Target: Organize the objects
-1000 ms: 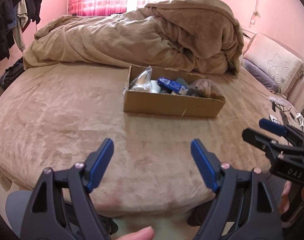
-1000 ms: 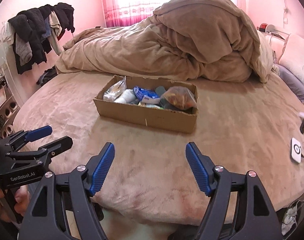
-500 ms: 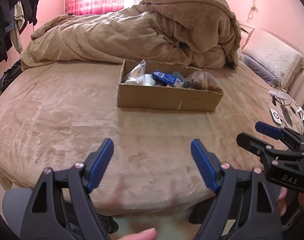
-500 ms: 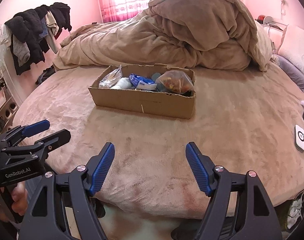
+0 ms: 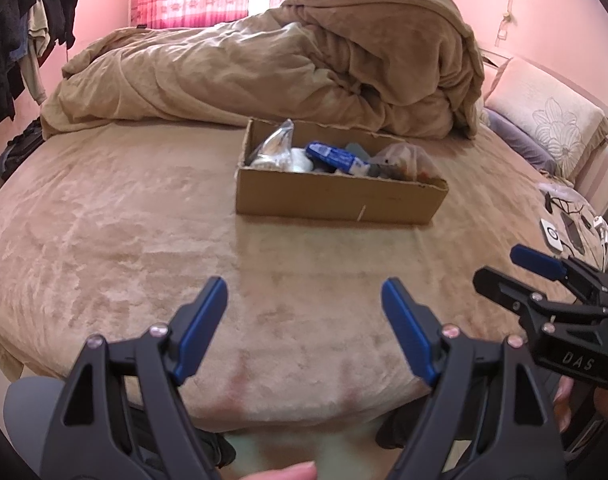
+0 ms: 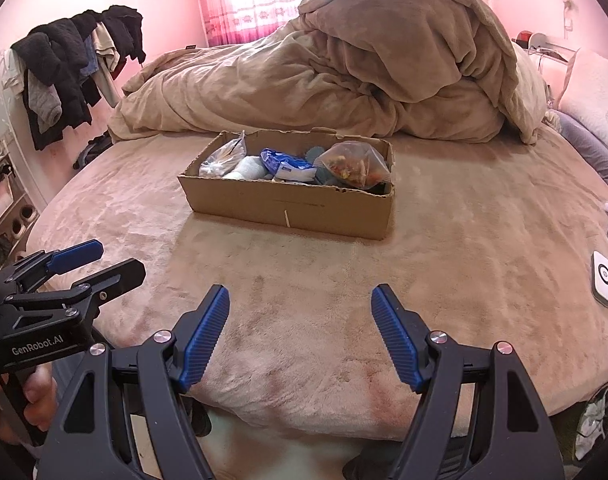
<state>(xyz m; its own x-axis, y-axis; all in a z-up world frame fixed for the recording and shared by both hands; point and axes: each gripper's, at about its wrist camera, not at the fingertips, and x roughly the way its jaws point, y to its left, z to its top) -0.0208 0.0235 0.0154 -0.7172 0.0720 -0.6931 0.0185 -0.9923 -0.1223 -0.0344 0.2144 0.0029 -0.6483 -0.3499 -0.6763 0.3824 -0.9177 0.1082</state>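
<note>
Both the left gripper [image 5: 304, 312] and right gripper [image 6: 300, 320] are hovering wide open and empty over the bed's [image 6: 464, 240] near edge. They are facing the cardboard box [image 6: 292, 208] mid-bed, probably readying to pick out its bagged items [image 6: 354, 166].

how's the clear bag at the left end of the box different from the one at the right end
The left bag holds pale, whitish contents; the right bag is full of mixed orange and reddish bits. The left bag comes to a tall peak above the box rim, while the right bag is rounder and bulges. Both are clear plastic and lie in the same box, at opposite ends, with a blue packet between them.
</note>
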